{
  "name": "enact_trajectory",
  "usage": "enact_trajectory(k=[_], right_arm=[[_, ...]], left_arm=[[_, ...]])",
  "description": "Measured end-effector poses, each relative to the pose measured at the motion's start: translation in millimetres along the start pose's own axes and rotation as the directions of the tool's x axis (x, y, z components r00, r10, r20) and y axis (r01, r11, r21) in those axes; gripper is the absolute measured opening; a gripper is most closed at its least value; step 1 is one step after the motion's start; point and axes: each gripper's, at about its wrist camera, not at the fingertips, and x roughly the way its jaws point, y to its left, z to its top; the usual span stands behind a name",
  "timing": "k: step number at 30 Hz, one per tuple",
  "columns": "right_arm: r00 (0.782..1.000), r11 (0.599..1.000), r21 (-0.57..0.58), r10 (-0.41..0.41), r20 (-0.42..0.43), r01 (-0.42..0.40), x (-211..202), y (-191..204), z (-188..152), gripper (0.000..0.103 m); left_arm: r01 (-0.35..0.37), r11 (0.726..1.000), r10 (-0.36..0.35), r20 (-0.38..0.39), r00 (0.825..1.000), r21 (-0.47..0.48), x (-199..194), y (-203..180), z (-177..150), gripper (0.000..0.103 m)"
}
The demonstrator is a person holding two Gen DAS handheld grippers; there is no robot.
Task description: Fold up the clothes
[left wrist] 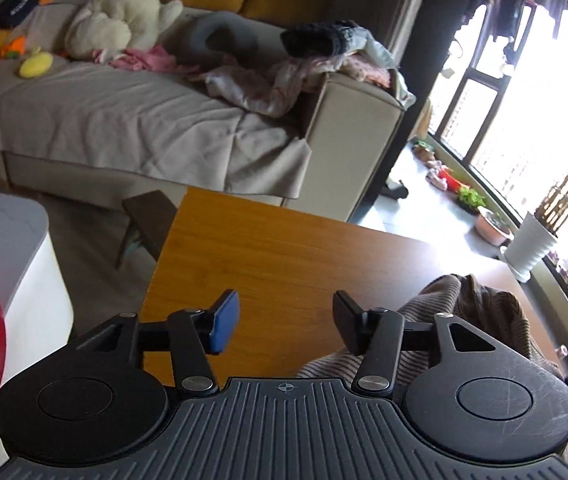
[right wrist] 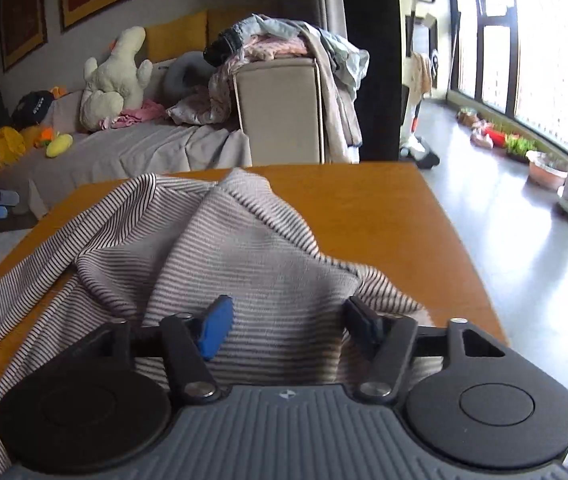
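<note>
Tongs first: the left gripper (left wrist: pixel 285 320) stands wide, its jaws parted over bare wood with nothing between them; the right gripper (right wrist: pixel 285 326) is spread just as wide, and it hovers low above the striped garment (right wrist: pixel 220 248), fingers either side of a raised fold but closed on none of it; whether the tips brush the cloth, I cannot tell. Outward now: the garment lies rumpled on the wooden table (right wrist: pixel 383 216), bunched into ridges, one long stretch trailing off toward the near left corner; in the left wrist view only a heaped edge of it shows, off to the right of that gripper. So the left seems parked clear while the right lines up on a ridge, likely to pinch and pull it flat; folding proper looks not yet begun. Beyond the table, a sofa (left wrist: pixel 124 120) carries a plush toy (left wrist: pixel 124 12) and more heaped clothes (left wrist: pixel 315 64) on its armrest.
</note>
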Motion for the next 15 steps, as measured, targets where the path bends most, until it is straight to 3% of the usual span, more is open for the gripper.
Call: enact_trajectory(k=[2,4,7,12,15], right_arm=[[0.999,0.999,-0.032,0.006,0.033,-0.005,-1.8,8.3,18.8,0.042],[0.999,0.999,-0.039,0.028,0.036,-0.027,4.1,16.2,30.9,0.042],[0.999,0.998,-0.061,0.031,0.014,-0.030,18.0,30.8,34.5,0.042],[0.998,0.999,-0.024,0.036,-0.045,-0.037,32.8,27.4,19.0,0.045],[0.996,0.999,0.034,0.035,-0.087,-0.032,40.4,14.3,5.8,0.055]], left_arm=[[0.056,0.997,-0.055,-0.004,0.998,0.050,3.0,-21.6,-3.4,0.074],[0.105,0.989,-0.103,-0.017,0.995,0.103,14.2,-49.6,-6.6,0.079],[0.102,0.980,-0.097,-0.037,0.995,0.171,39.6,-86.4,-14.7,0.079],[0.159,0.971,-0.146,-0.082,0.986,0.181,55.6,-107.8,-23.7,0.078],[0.177,0.965,-0.162,-0.090,0.983,0.191,53.3,-110.3,-27.3,0.081]])
